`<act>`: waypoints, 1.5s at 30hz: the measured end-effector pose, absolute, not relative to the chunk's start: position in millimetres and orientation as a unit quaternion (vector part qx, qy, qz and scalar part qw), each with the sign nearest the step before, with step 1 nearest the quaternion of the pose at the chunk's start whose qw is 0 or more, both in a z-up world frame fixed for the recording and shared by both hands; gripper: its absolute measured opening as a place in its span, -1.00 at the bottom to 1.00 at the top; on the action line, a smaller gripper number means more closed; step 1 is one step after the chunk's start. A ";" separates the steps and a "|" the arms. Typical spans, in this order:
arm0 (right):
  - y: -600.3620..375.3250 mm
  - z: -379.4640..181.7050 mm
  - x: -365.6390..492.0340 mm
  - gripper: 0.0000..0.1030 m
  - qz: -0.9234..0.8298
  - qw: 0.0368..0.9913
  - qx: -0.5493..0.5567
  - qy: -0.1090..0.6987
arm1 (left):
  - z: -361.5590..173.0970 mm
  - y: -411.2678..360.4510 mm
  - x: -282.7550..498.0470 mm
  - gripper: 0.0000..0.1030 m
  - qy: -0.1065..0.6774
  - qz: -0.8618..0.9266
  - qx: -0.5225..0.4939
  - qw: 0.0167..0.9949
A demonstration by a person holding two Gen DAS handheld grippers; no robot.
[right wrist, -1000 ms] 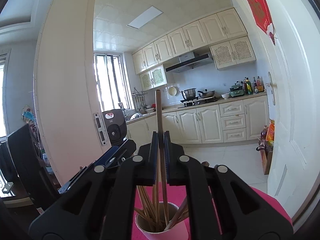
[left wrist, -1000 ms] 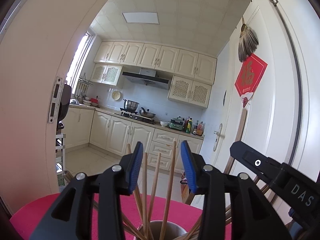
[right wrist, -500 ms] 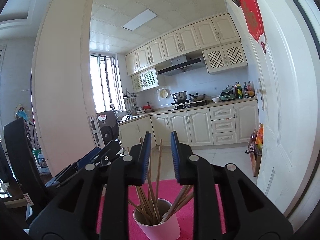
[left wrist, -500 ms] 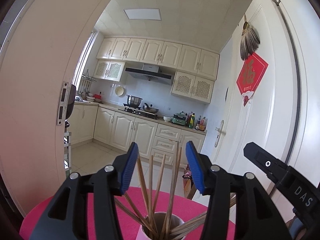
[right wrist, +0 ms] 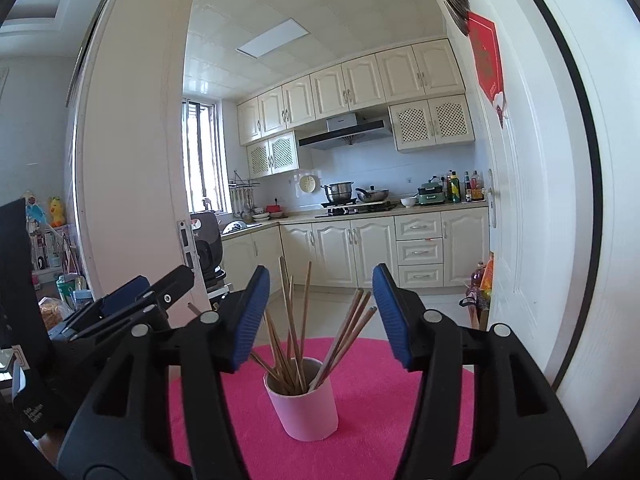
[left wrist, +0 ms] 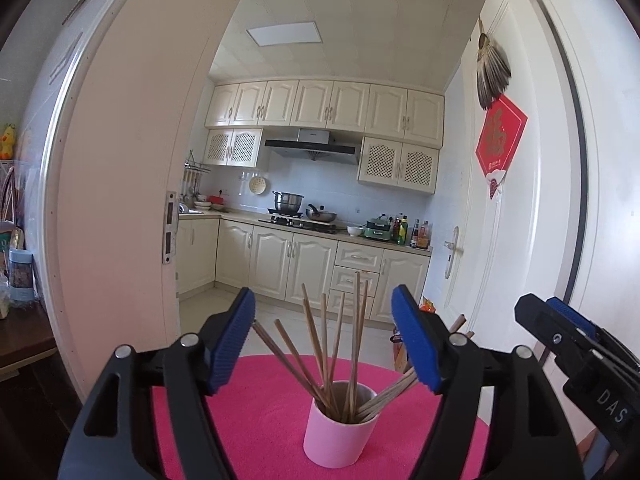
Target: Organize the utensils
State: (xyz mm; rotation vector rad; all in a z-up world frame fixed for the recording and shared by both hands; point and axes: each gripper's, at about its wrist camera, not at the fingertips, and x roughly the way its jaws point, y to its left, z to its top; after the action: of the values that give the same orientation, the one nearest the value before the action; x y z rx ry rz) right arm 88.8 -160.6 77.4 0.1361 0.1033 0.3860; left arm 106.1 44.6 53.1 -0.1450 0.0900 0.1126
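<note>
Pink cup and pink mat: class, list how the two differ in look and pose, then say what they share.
1. The pink cup is pale pink; the pink mat is vivid magenta.
2. The cup stands upright with smooth walls; the mat lies flat and looks fuzzy.
3. The cup holds wooden chopsticks, fanned outward; the mat bears only the cup.
Shared: both are pink, and the cup rests on the mat.
</note>
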 end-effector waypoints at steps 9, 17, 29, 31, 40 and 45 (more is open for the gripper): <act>-166.1 77.9 36.5 0.34 0.169 0.984 0.040 0.050 | 65.6 35.6 46.2 0.45 0.042 0.063 -0.056 0.996; -171.5 74.4 6.0 0.49 0.152 0.987 0.031 0.048 | 64.2 20.2 13.9 0.45 0.054 0.061 -0.026 0.996; -173.0 73.8 -21.6 0.58 0.142 0.989 0.014 0.038 | 59.6 9.2 -4.7 0.45 0.061 0.055 -0.018 0.996; -172.9 73.2 -23.0 0.58 0.139 0.989 0.012 0.037 | 59.0 7.8 -7.3 0.45 0.058 0.056 -0.015 0.997; -173.6 70.1 -27.9 0.58 0.137 0.990 0.007 0.042 | 57.9 6.8 -9.8 0.45 0.059 0.055 -0.015 0.997; -174.5 69.9 -28.9 0.58 0.138 0.989 0.007 0.044 | 58.5 6.4 -10.4 0.45 0.058 0.051 -0.017 0.997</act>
State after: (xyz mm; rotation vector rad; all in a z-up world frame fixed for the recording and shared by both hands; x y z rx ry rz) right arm -28.9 -174.5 69.9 0.0134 0.0886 0.2767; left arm -10.4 6.4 58.5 -0.0345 0.1167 0.1030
